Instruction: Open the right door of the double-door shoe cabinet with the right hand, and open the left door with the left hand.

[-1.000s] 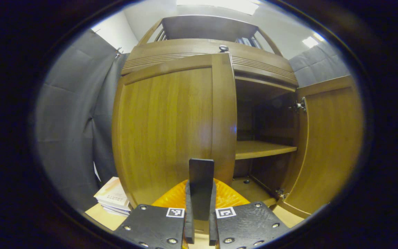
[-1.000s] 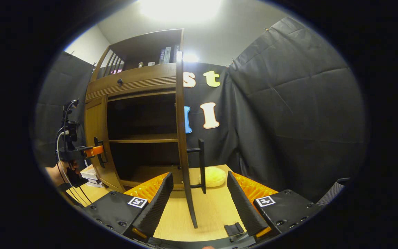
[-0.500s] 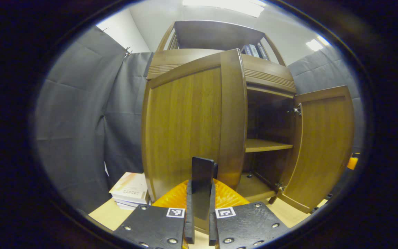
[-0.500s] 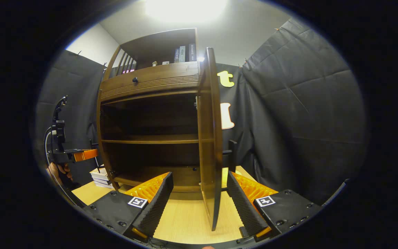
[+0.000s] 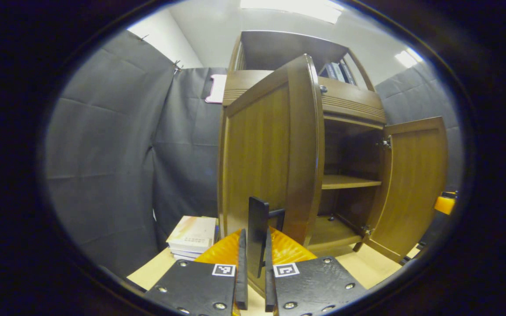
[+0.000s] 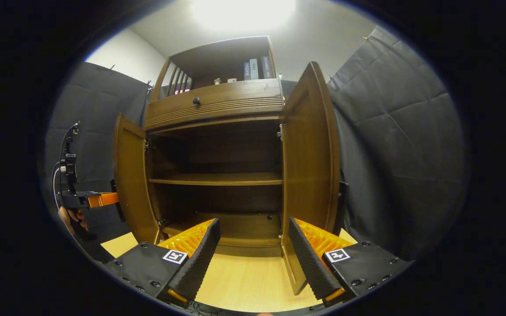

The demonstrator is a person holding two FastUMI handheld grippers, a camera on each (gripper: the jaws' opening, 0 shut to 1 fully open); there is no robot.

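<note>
The wooden shoe cabinet (image 6: 218,105) stands with both doors swung out. In the left gripper view, my left gripper (image 5: 254,245) is shut on the dark bar handle (image 5: 257,215) of the left door (image 5: 262,153), which is partly open. The right door (image 5: 415,184) stands wide open beyond it. In the right gripper view, my right gripper (image 6: 255,259) is open with nothing between its fingers. The right door (image 6: 310,175) stands just behind its right finger (image 6: 312,259). The left door (image 6: 130,180) shows at the left, with the left gripper (image 6: 90,199) and a hand (image 6: 70,217) beside it.
A stack of books (image 5: 193,235) lies on the light wooden floor (image 6: 244,281) left of the cabinet. Inside is one shelf (image 6: 218,178). Books (image 6: 255,68) stand on the open top shelf. Grey padded walls (image 5: 103,153) close in both sides.
The left door has swung further out with my left gripper on its handle. The right door has swung wide, its edge no longer between my right gripper's open fingers.
</note>
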